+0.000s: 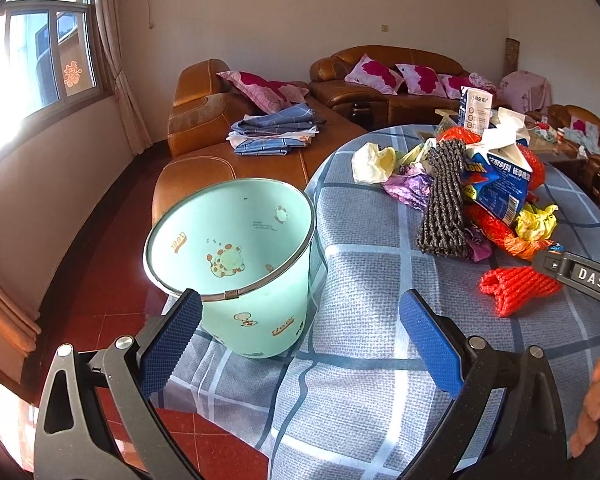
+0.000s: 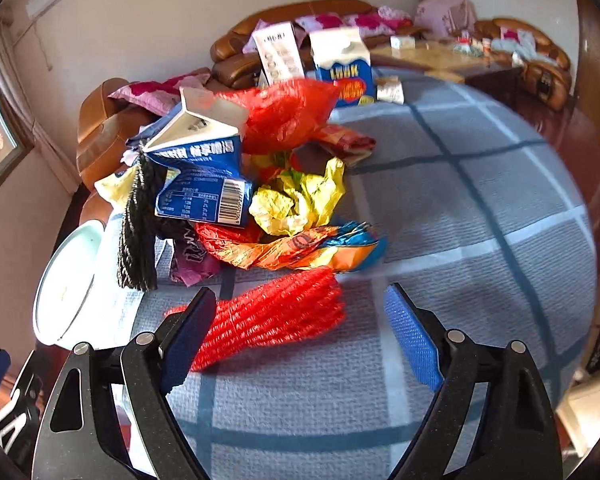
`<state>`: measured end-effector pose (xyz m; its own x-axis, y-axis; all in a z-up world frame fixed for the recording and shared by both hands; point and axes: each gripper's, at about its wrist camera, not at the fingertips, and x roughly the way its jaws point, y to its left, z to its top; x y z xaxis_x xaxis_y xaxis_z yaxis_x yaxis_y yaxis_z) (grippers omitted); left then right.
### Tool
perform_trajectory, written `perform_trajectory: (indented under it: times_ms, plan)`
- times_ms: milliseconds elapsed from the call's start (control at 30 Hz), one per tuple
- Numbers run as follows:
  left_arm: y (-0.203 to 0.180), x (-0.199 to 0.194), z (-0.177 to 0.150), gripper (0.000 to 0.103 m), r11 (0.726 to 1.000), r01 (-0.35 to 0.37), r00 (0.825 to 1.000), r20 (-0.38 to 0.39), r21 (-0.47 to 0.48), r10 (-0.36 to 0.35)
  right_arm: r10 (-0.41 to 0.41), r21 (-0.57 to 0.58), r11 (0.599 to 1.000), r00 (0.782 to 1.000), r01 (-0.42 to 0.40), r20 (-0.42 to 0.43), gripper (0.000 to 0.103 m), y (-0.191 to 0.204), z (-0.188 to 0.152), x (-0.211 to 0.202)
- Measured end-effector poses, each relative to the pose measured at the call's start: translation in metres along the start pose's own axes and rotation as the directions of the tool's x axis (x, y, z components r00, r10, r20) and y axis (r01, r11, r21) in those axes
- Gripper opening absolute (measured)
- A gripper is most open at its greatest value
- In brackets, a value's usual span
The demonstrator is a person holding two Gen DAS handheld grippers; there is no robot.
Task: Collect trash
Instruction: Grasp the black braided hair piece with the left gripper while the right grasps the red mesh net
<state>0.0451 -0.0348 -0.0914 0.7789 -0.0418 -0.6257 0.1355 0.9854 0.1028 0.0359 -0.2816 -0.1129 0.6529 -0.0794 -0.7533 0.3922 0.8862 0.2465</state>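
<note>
A red foam net sleeve (image 2: pixel 276 316) lies on the checked tablecloth (image 2: pixel 460 200) between the fingers of my right gripper (image 2: pixel 300 320). The jaws are wide and only the left pad (image 2: pixel 188 336) overlaps the sleeve's end. Behind it is a trash pile: a crushed blue carton (image 2: pixel 204 184), a yellow wrapper (image 2: pixel 296 200), an orange-blue bag (image 2: pixel 300 248) and a dark net (image 2: pixel 138 232). My left gripper (image 1: pixel 300 320) stands open and empty, its left finger beside the rim of the tilted mint-green bin (image 1: pixel 236 264) at the table's left edge.
Two upright cartons (image 2: pixel 342 68) (image 2: pixel 280 54) stand at the table's far side. Brown leather sofas (image 1: pixel 204 120) with pink cushions and folded cloth (image 1: pixel 276 132) lie beyond. A red tiled floor (image 1: pixel 112 280) is left of the table. A person's hand (image 1: pixel 596 400) shows at the right edge.
</note>
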Motion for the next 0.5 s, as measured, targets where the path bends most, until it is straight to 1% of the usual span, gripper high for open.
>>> perform_trajectory:
  times_ms: [33,67,100,133,167,200,233,267,300,367,467,500]
  plan:
    - [-0.002,0.000,0.003,0.097,1.000,0.000,1.000,0.007,0.007,0.000,0.022,0.026,0.999,0.999,-0.021,-0.028,0.085,-0.001,0.001,0.006]
    - [-0.004,0.001,0.006,0.097,1.000,0.005,1.000,0.011,0.011,-0.005,0.051,0.056,0.997,0.997,-0.048,-0.058,0.083,-0.002,0.001,0.013]
    - [-0.006,0.003,0.010,0.097,1.000,0.014,1.000,0.010,0.013,-0.014,0.070,0.065,0.996,0.995,-0.065,-0.072,0.075,-0.002,0.001,0.017]
    - [-0.009,0.006,0.013,0.097,1.000,0.024,1.000,0.007,0.017,-0.024,0.075,0.048,0.996,0.995,-0.072,-0.058,0.070,0.000,0.001,0.017]
    - [-0.012,0.009,0.017,0.096,0.999,0.032,0.999,0.003,0.022,-0.032,0.097,0.030,0.995,0.994,-0.095,-0.051,0.049,0.002,0.001,0.016]
    - [-0.015,0.013,0.020,0.096,0.999,0.038,0.999,-0.001,0.026,-0.038,0.107,0.023,0.994,0.993,-0.106,-0.054,0.039,0.003,0.002,0.016]
    - [-0.018,0.017,0.023,0.096,0.999,0.048,0.999,-0.009,0.026,-0.048,0.120,0.023,0.993,0.991,-0.119,-0.052,0.036,0.002,0.002,0.016]
    - [-0.020,0.022,0.026,0.094,0.998,0.061,0.998,-0.016,0.021,-0.061,0.132,0.019,0.991,0.990,-0.131,-0.046,0.026,0.001,0.003,0.015]
    - [-0.023,0.026,0.031,0.093,0.997,0.080,0.997,-0.024,0.016,-0.080,0.140,0.010,0.990,0.989,-0.140,-0.039,0.022,0.000,0.005,0.013]
    - [-0.029,0.035,0.039,0.089,0.994,0.109,0.993,-0.035,0.010,-0.109,0.144,-0.001,0.990,0.989,-0.144,-0.023,0.019,-0.004,0.010,0.008]
    - [-0.044,0.046,0.052,0.082,0.987,0.160,0.986,-0.044,0.010,-0.160,0.118,-0.019,0.993,0.991,-0.118,0.057,0.019,-0.013,0.018,-0.012]
    - [-0.050,0.050,0.056,0.081,0.984,0.178,0.983,-0.048,0.009,-0.178,0.110,-0.021,0.994,0.990,-0.108,0.084,0.019,-0.017,0.021,-0.019]
